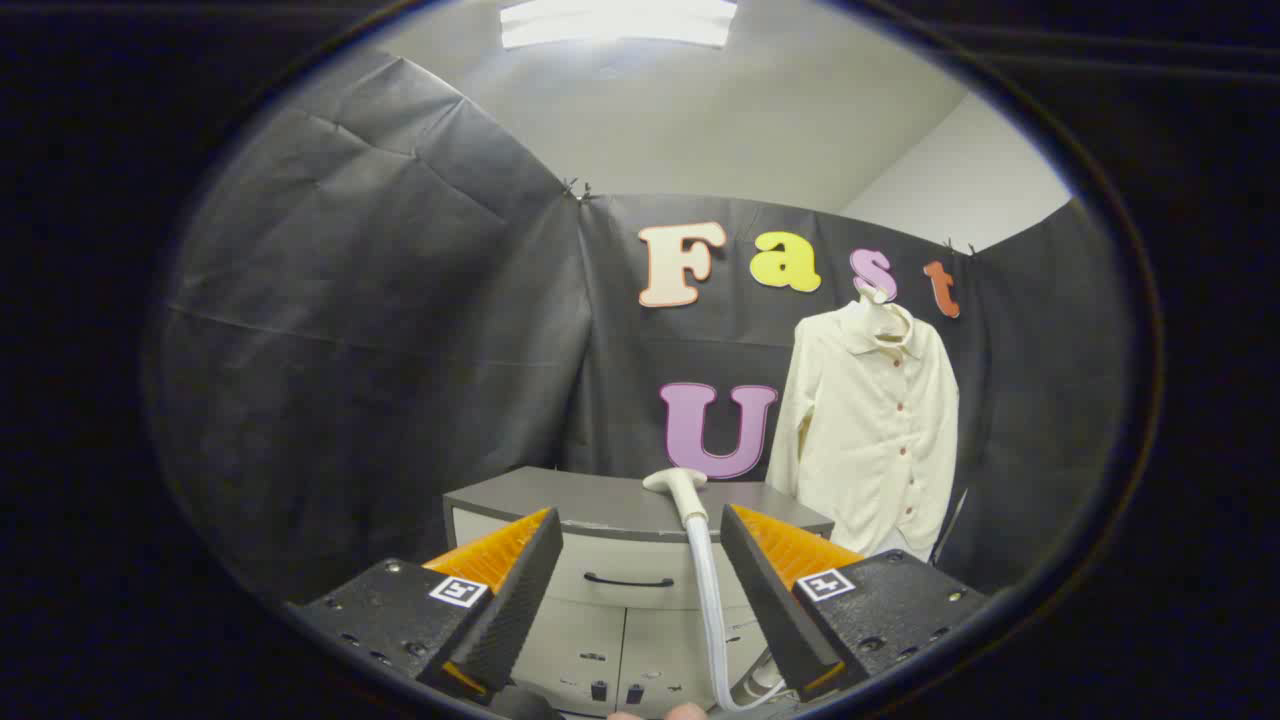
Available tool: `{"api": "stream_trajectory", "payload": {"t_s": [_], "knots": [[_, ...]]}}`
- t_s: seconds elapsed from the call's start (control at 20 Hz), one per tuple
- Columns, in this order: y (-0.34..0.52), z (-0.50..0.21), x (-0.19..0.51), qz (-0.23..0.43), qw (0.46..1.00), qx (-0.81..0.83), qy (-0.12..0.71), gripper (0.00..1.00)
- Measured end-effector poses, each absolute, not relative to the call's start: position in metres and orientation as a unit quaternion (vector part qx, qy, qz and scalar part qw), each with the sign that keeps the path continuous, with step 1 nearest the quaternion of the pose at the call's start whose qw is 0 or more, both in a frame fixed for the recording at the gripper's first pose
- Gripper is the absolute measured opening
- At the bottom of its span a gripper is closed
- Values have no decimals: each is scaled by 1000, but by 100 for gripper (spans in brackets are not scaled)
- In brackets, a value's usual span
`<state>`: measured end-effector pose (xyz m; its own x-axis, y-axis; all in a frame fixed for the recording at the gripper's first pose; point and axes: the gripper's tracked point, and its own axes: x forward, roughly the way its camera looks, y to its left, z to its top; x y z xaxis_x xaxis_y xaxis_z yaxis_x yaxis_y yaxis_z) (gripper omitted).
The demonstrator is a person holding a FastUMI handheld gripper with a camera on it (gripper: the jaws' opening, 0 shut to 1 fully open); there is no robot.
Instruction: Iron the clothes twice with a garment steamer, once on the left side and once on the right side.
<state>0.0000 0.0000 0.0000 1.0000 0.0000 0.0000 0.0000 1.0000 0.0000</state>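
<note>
Two orange-faced fingers (520, 575) of the gripper (640, 590) stand wide apart, black pads facing inward, nothing clamped between them. Each finger block carries a small square marker on its top face. Between the fingers, nearer the right one, the white hose (708, 600) of the garment steamer runs upward from below the fingers; it touches neither pad as far as can be told. The hose ends in the steamer head (678, 484), a pale handle with a flat nozzle, which rests on the top of the grey cabinet (560, 500) just ahead of the fingers. The cabinet has a dark grey top, a light drawer front with a dark curved handle (628, 580), and two doors below it. At the very bottom, below the fingers, a fingertip (686, 712) of the person shows. Beyond the cabinet and to its right, a cream long-sleeved shirt (870, 430) hangs on a hanger against the black cloth wall (350, 350); its collar is up, small dark-red buttons run down the front, and its hem drops behind the right finger block. Shirt and steamer head are well apart. Above the cloth wall a white ceiling with a bright light panel (618, 22) is visible.
</note>
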Motion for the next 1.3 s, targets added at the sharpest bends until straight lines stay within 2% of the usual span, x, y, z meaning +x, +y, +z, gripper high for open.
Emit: {"api": "stream_trajectory", "payload": {"t_s": [0.9,1.3], "knots": [[-5,-15,26,2,999,21,26,96],[-17,-24,72,-7,999,17,37,96]]}}
